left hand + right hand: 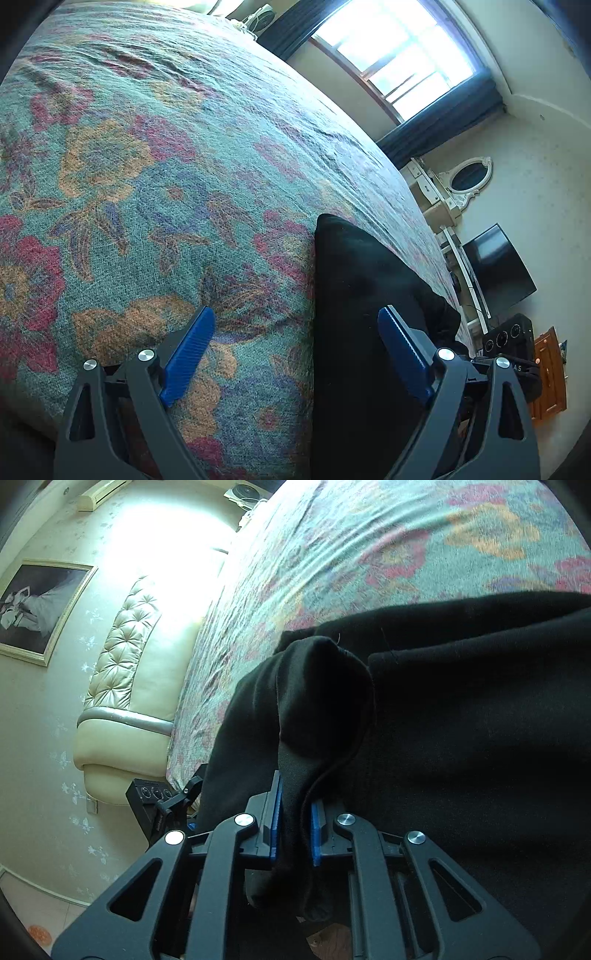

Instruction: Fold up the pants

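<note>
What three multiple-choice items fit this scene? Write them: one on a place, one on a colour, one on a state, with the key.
1. Where do the black pants lie?
A. on the floor
B. on the floral bedspread
C. on a chair

2. What colour are the claw pads?
A. blue
B. red
C. white

3. How is the right claw?
A. wide open, empty
B. out of view
C. shut on a fold of the pants

Key: B, black cloth spreads over the floral cover; A, blue pads show in both wrist views; C, its pads pinch the black fabric, while the left claw stands open.
</note>
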